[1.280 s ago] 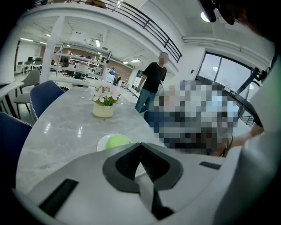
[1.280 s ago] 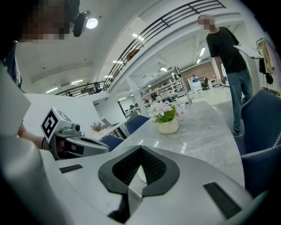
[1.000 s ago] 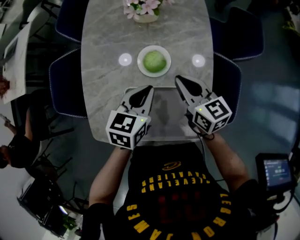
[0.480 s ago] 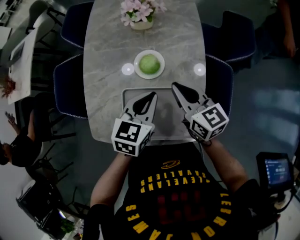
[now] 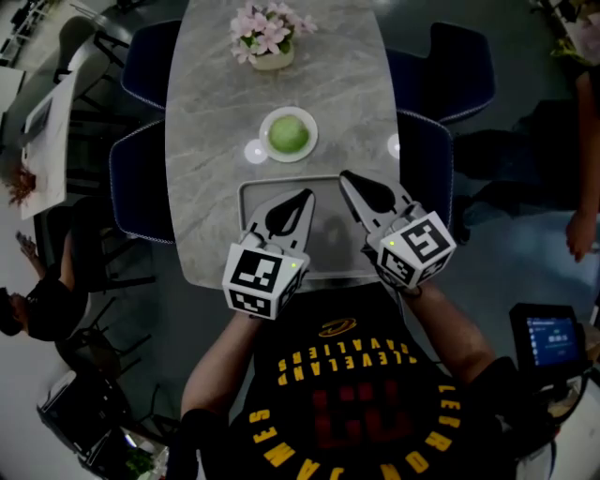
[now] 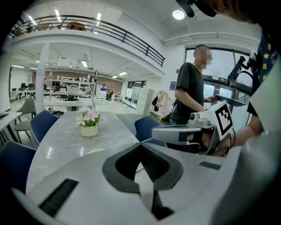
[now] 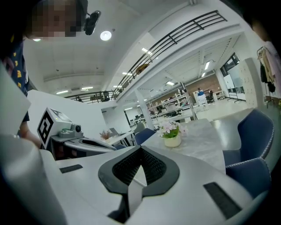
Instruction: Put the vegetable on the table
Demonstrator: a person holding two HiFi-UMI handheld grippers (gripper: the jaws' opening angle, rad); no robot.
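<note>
1. Currently, the vegetable (image 5: 288, 136), round and pale green, sits on a white plate (image 5: 264, 134) on the grey marbled counter (image 5: 206, 112).
2. The plate stands near the middle of the counter, just beyond the far edge of a grey tray (image 5: 243, 202) and apart from it.
3. The tray lies at the near end of the counter, in front of the person.
4. The left gripper (image 5: 302, 195) shows over the tray's left half in the head view and points toward the plate. In its own view its fingers (image 6: 127, 165) are closed tip to tip with nothing between them.
5. The right gripper (image 5: 347, 177) shows over the tray's right half, angled inward toward the plate. Its fingers (image 7: 153, 169) are likewise pressed together and empty.
6. Both grippers are well short of the vegetable. Whether either touches the tray cannot be told.
7. Pink flowers (image 5: 267, 28) in a pale pot stand at the far end of the counter, well apart from the plate.
8. Dark blue chairs (image 5: 136, 178) flank the counter on both sides.
9. A person (image 6: 189, 92) in a dark shirt stands beyond the counter in the left gripper view.
</note>
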